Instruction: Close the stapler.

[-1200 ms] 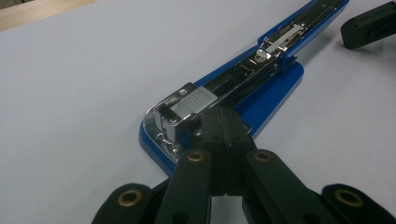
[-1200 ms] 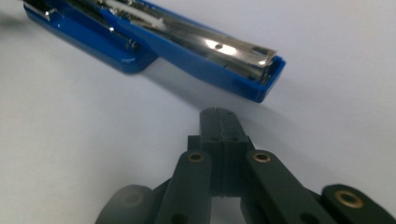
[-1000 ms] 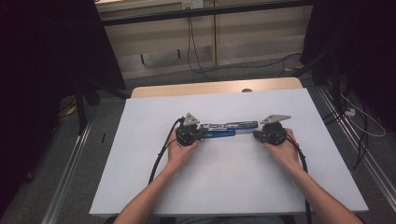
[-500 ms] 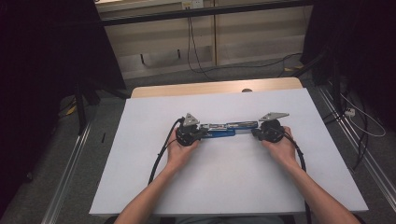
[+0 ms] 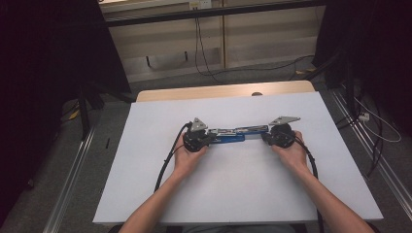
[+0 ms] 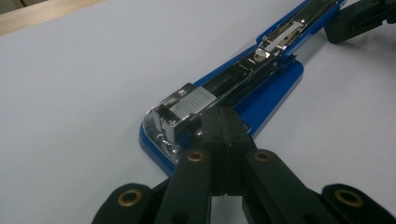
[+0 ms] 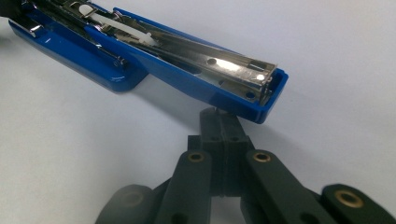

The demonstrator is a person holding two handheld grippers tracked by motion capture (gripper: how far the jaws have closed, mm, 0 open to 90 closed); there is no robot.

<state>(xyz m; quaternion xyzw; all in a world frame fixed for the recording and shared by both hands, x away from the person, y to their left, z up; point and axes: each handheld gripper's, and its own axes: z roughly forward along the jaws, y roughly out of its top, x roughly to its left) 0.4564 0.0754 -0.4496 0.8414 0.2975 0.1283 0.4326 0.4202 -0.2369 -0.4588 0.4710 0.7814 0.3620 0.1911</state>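
A blue stapler (image 5: 233, 134) lies unfolded flat on the white tabletop (image 5: 243, 189), its metal magazine facing up. My left gripper (image 5: 210, 138) is at the stapler's left end, held by the left hand. In the left gripper view its jaws are shut, and the left gripper (image 6: 224, 119) tips rest against the stapler's (image 6: 261, 79) metal head. My right gripper (image 5: 265, 136) is at the stapler's right end. In the right gripper view the right gripper (image 7: 223, 119) is shut just under the end of the stapler's (image 7: 187, 60) blue top arm. Nothing is clamped between either pair of jaws.
A black cable (image 5: 167, 162) trails from the left gripper toward the table's near edge. A wooden strip (image 5: 218, 92) borders the far side of the tabletop. Cables (image 5: 374, 126) lie on the floor to the right, and dark stands (image 5: 87, 97) are at the left.
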